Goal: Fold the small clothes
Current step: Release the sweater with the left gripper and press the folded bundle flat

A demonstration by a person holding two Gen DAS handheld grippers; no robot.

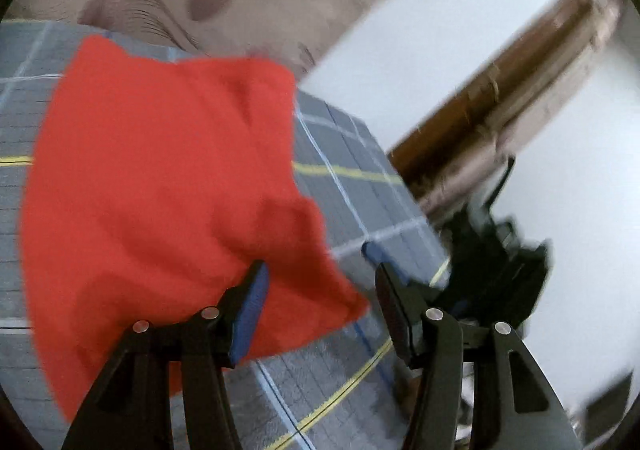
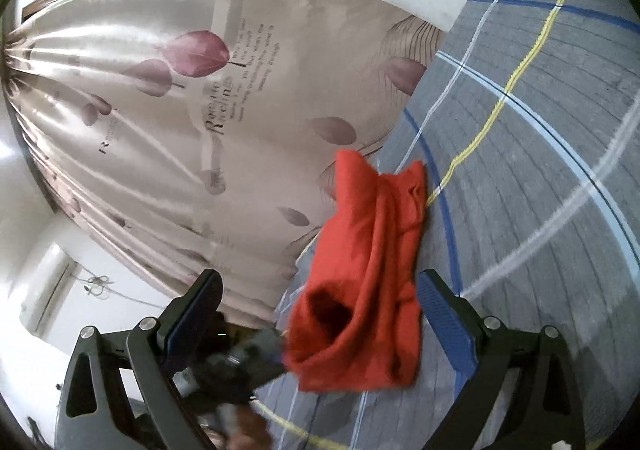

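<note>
Bedding first: a grey checked bed cover [image 2: 540, 169] with white, blue and yellow lines carries the work, and a pale curtain [image 2: 180, 109] printed with mauve leaves hangs beyond its far edge.

Red garment [image 1: 160, 177] lies on the bed cover close to that far edge, roughly folded, with a rolled, tube-like opening at the end nearest the right wrist camera. In the right wrist view its long axis runs straight away from the camera, from near the jaws toward the curtain.

Left gripper [image 1: 320, 306] has its jaws moderately wide with nothing held; one blue pad [image 1: 252, 314] stands in front of the cloth's near corner and the other is clear of it, over bare cover. The left wrist view is blurred, so contact at that pad cannot be confirmed.

Right gripper [image 2: 320, 322] has its jaws wide, one finger on each side of the garment's near end, neither pad pressing it.

Judgement: both grippers sit at the garment's near end, and the next fold most likely runs along that long axis.
</note>
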